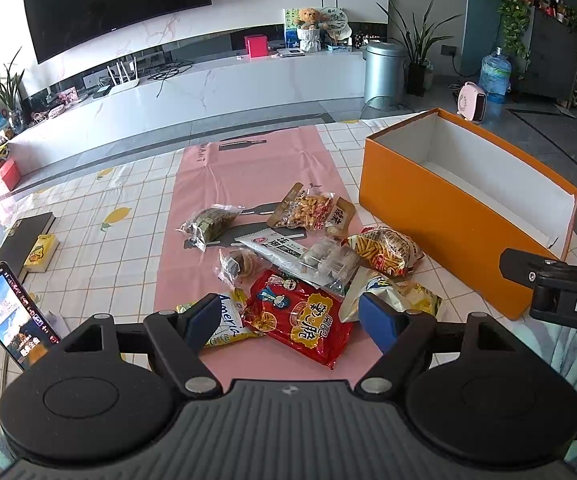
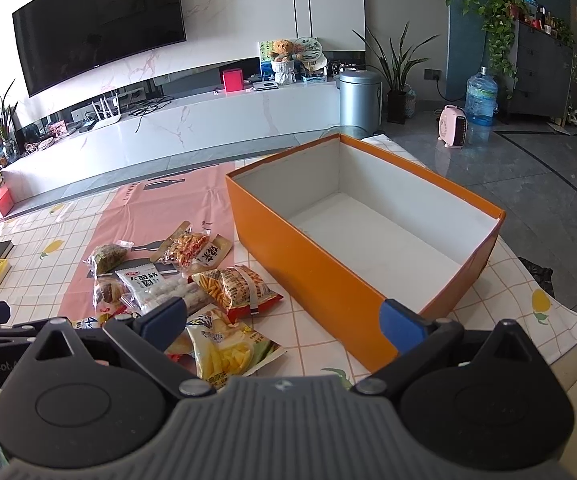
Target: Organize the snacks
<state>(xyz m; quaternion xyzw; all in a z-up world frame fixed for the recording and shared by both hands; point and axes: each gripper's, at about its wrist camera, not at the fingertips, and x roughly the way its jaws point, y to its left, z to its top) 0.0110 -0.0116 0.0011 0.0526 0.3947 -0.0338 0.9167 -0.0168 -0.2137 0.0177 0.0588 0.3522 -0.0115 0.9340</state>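
Observation:
Several snack packets lie in a heap on a pink mat (image 1: 248, 168). Nearest is a red noodle packet (image 1: 302, 320), with a yellow chips bag (image 1: 228, 328) to its left and a fries bag (image 1: 384, 250) behind it. My left gripper (image 1: 288, 320) hangs open just above the red packet, holding nothing. An orange box (image 1: 440, 216) with a white, empty inside stands to the right. In the right wrist view my right gripper (image 2: 284, 322) is open, its fingers apart over a yellow chips bag (image 2: 228, 348) and the orange box's (image 2: 328, 288) near wall.
A phone (image 1: 12, 316) leans at the table's left edge, beside a dark book (image 1: 24, 236) and a small yellow box (image 1: 40, 252). The checked tablecloth (image 1: 108, 208) covers the table. Beyond are a TV cabinet (image 1: 208, 84) and a metal bin (image 1: 382, 72).

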